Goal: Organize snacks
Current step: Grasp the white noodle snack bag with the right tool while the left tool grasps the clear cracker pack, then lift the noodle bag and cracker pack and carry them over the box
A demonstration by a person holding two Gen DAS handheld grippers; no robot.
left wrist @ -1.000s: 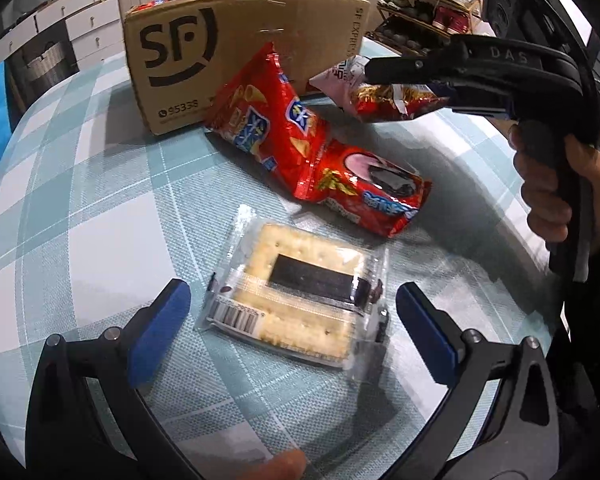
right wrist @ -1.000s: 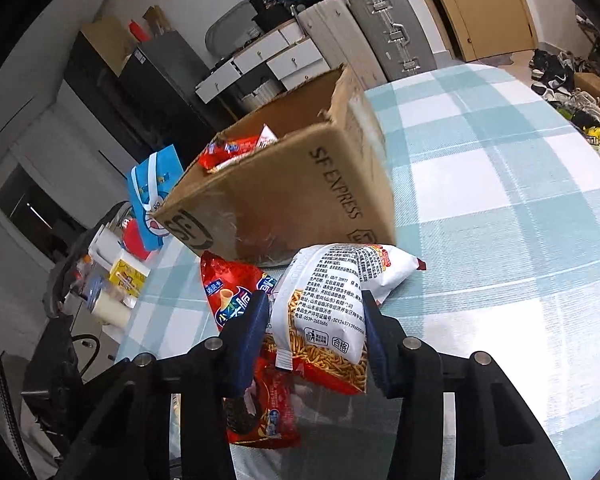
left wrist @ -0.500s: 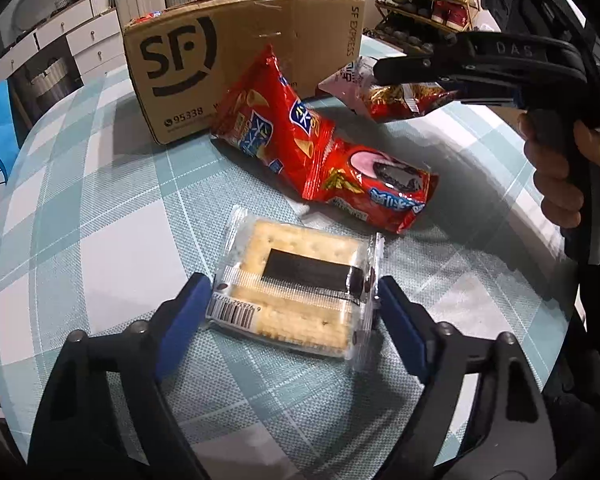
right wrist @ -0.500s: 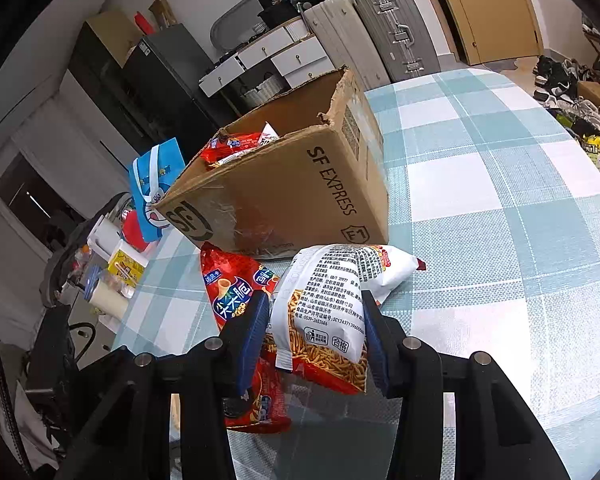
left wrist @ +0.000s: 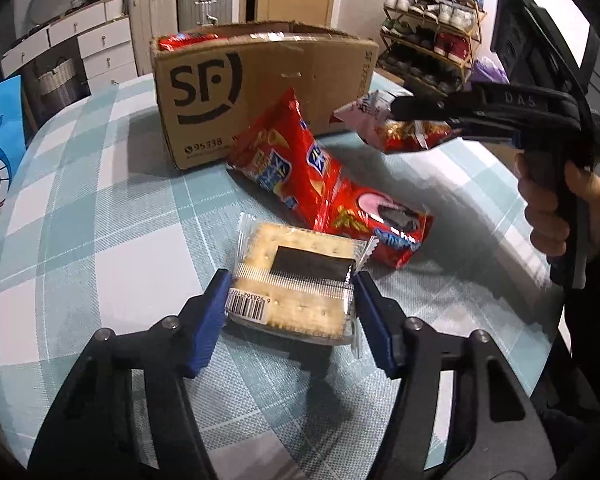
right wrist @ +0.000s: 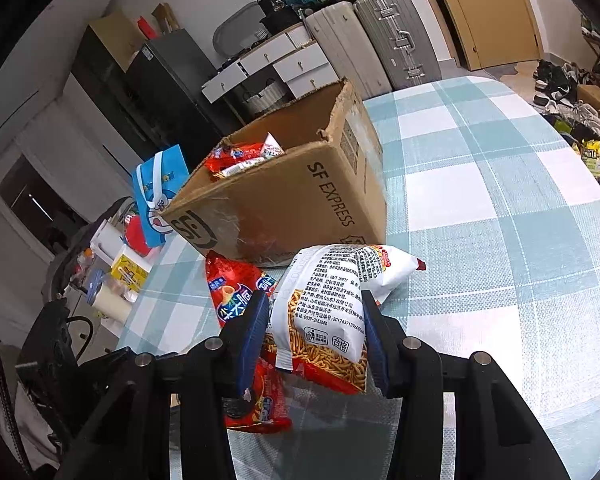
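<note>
My left gripper point(left wrist: 290, 300) has its blue pads pressed against both sides of the cracker pack point(left wrist: 296, 280), which lies flat on the checked tablecloth point(left wrist: 100, 240) with its barcode toward me. My right gripper point(right wrist: 314, 332) is clamped on a white and red snack bag point(right wrist: 328, 316) and holds it clear of the table; in the left view that bag point(left wrist: 396, 128) sits at 2 o'clock from the crackers. Two red snack bags point(left wrist: 300, 168) lie touching each other at 12 to 1 o'clock from the crackers, the nearer one just beside the pack. The cardboard box point(left wrist: 260, 88) stands beyond them at 12 o'clock, open at the top, with red packets point(right wrist: 240, 156) inside.
</note>
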